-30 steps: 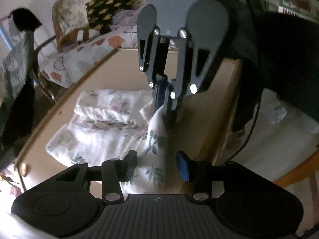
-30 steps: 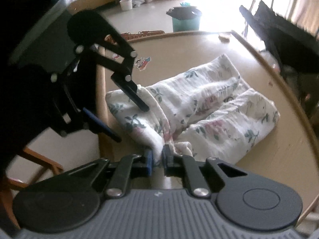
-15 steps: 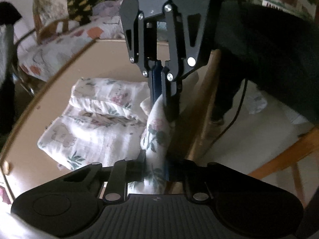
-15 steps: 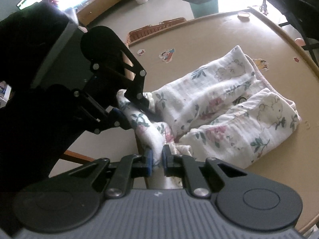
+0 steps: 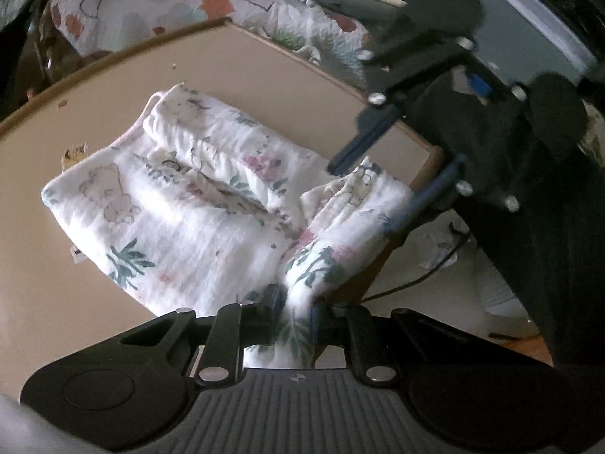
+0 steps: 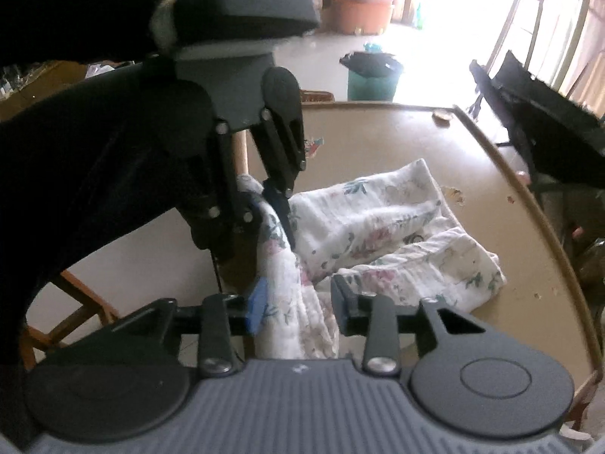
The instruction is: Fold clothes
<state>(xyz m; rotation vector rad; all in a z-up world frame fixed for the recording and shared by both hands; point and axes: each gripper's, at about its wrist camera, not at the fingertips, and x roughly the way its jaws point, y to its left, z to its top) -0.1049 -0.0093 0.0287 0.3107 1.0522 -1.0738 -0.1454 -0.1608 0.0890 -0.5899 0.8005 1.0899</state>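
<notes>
A white floral garment (image 5: 181, 204) lies folded lengthwise on the tan table (image 5: 234, 64), one end bunched over the table's near edge. My left gripper (image 5: 297, 308) is shut on that bunched end. In the right wrist view the same garment (image 6: 382, 223) spreads across the table, and my right gripper (image 6: 298, 308) is open with the hanging cloth lying loose between its fingers. The right gripper (image 5: 372, 181) also shows in the left wrist view, open, at the cloth's far corner. The left gripper (image 6: 272, 204) shows in the right wrist view, clamped on the cloth.
The table has a raised wooden rim (image 6: 529, 204). A patterned quilt (image 5: 159, 11) lies on a bed beyond it. A dark chair (image 6: 537, 106) stands at the table's far side. A teal bin (image 6: 372, 75) stands on the floor, and a wooden chair frame (image 6: 75, 302) sits below the table edge.
My left gripper went from open to shut on the garment's end. My right gripper, shut on the cloth before, has opened and released it.
</notes>
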